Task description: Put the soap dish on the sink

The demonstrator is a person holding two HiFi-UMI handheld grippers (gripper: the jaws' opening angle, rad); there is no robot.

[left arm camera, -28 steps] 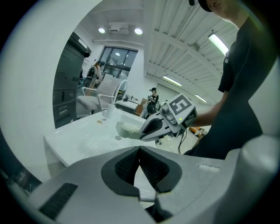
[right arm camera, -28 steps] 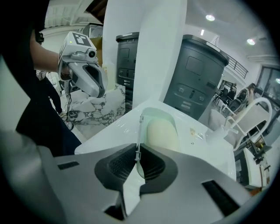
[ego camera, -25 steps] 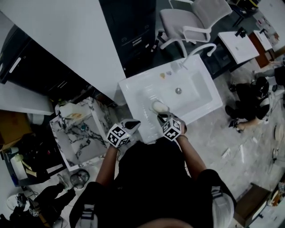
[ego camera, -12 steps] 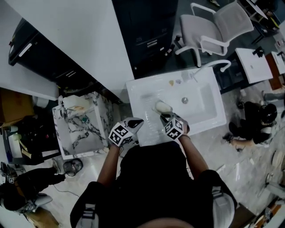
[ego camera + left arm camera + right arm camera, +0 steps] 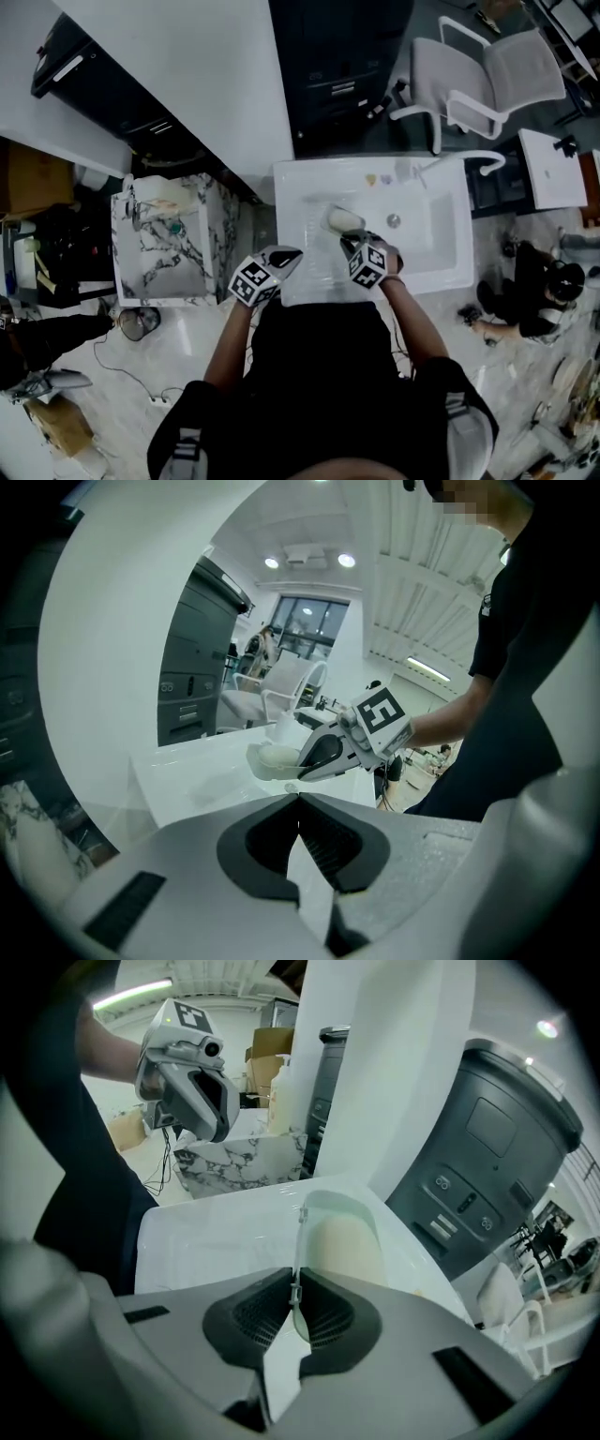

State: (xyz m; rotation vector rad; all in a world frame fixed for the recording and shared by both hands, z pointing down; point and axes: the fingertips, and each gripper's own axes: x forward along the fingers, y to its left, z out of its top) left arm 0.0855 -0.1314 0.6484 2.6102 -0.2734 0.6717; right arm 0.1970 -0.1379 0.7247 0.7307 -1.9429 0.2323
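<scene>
Since a second ago the view has swung so that the white rectangular ceramic sink [image 5: 450, 277] lies square before the person, while both grippers have kept much the same places over it. Nearest, at the sink's front edge towards its left corner, the left gripper [image 5: 292, 254] has its jaws pressed together on nothing. Further in, the right gripper [image 5: 349, 240] is clenched on the near rim of the pale translucent oval soap dish [image 5: 343, 219]. The dish sits over the sink's flat deck left of the basin, with a cream bar of soap [image 5: 345, 1241] lying in it; whether it touches the deck cannot be told. The dish should probably go down level, so the soap does not slide, and rest fully on the deck before the jaws part. The curved chrome tap [image 5: 469, 155] at the sink's back edge stands well apart.
</scene>
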